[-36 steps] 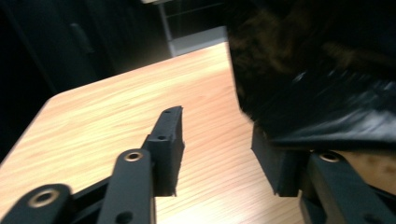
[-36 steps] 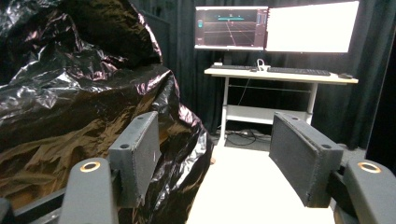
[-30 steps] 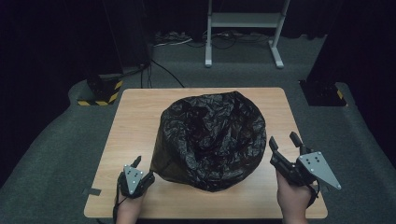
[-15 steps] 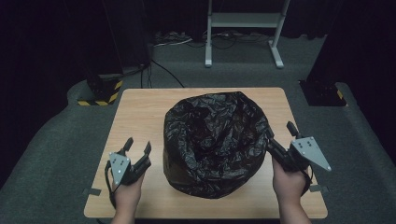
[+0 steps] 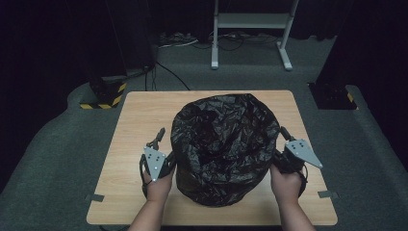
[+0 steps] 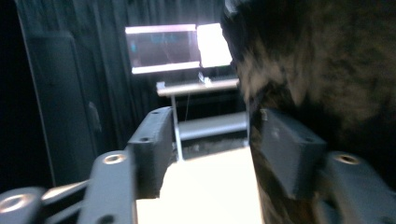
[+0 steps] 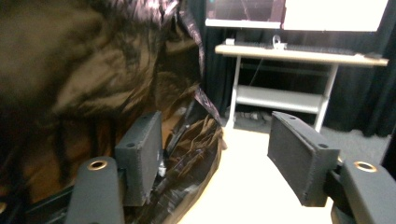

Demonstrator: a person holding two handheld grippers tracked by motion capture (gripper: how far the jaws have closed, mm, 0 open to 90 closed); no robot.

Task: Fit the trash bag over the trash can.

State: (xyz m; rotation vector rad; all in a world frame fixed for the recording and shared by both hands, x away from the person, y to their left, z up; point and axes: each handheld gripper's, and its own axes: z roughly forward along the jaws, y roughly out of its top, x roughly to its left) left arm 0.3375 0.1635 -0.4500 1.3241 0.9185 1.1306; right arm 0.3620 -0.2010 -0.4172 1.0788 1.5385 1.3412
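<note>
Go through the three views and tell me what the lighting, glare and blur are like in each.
High view: sharp, evenly lit table, dark surroundings, soft sheen on the black plastic bag. Left gripper view: heavy motion blur, bag smeared, tabletop and the screens behind blown out white. Right gripper view: bag blurred close up, the right tongs and desk fairly crisp, tabletop overexposed.

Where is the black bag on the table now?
In the high view the bag stands at the middle of the table, toward its near edge, between the left gripper and the right gripper.
</note>
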